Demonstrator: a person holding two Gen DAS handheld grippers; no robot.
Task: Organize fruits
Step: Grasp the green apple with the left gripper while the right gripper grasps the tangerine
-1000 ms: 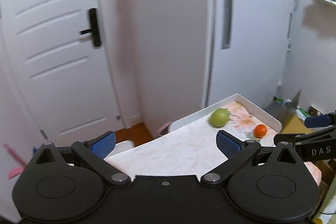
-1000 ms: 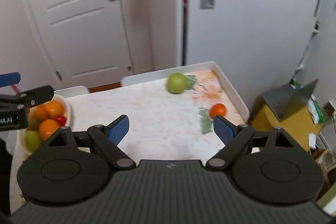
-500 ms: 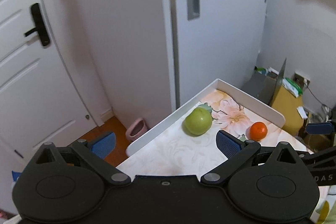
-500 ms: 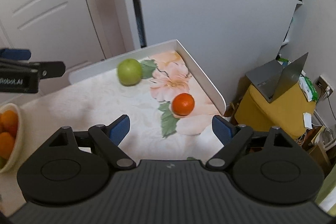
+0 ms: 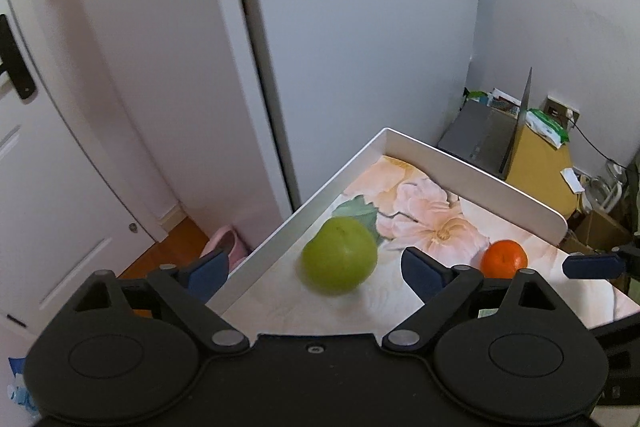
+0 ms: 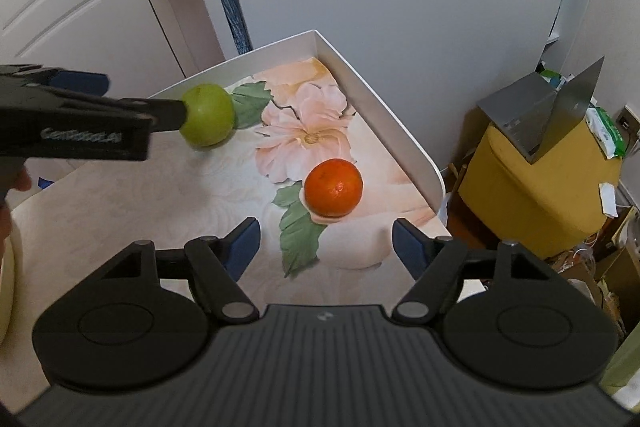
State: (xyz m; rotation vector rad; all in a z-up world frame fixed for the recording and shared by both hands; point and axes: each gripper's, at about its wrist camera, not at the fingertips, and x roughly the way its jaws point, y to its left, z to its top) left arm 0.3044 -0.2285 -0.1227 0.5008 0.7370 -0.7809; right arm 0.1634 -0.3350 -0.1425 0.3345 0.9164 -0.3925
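A green apple (image 5: 339,255) and an orange tangerine (image 5: 503,259) lie on the floral table top near its far corner. My left gripper (image 5: 316,269) is open, its blue pads on either side of the apple and just short of it. In the right wrist view my right gripper (image 6: 326,245) is open, with the tangerine (image 6: 334,187) just ahead between the pads. The apple (image 6: 208,120) shows at the upper left there, with the left gripper (image 6: 100,99) reaching it from the left.
The table has a raised white rim (image 5: 472,169) along its far and right edges. A white bowl edge (image 6: 6,283) shows at the far left. A yellow box with a grey laptop (image 6: 540,123) stands on the floor to the right. A white door and cabinet stand behind.
Both grippers have moved forward and to the right toward the table's far corner. The apple and tangerine look larger and closer. The fruit bowl has almost left the right view.
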